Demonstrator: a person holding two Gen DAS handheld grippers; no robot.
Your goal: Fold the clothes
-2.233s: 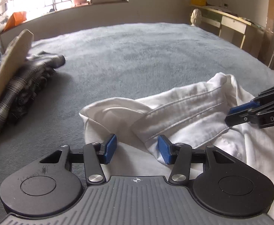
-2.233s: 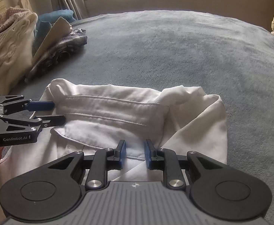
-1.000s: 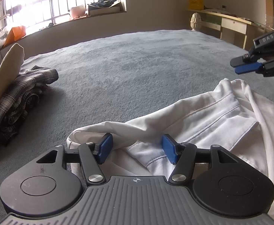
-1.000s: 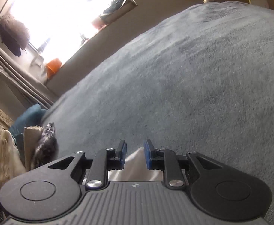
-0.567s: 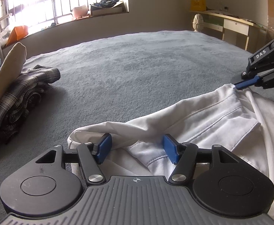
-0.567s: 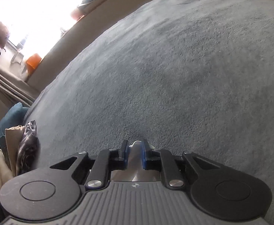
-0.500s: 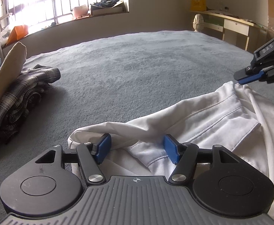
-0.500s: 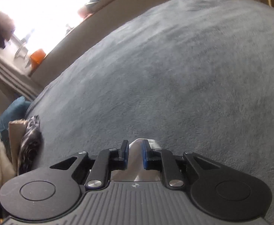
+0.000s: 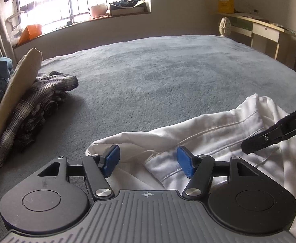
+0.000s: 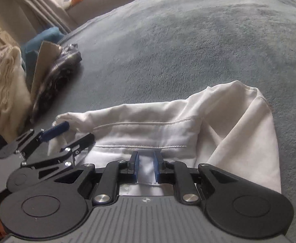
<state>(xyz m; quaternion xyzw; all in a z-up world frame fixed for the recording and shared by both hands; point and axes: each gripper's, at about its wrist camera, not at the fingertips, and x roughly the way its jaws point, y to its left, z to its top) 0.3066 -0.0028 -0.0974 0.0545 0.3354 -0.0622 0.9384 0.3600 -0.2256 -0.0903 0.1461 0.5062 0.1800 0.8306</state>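
Each camera rides low behind its own gripper, close above the bed (image 9: 168, 70), looking forward and downward. Both views share the white garment (image 9: 218, 139) (image 10: 168, 121), the clothes pile (image 9: 26, 105) (image 10: 52, 70) and each other's gripper.

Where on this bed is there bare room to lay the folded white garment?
Bare grey bedspread stretches from the white garment to the far window wall and the desk. Crowded on the left: plaid shirt and piled clothes.
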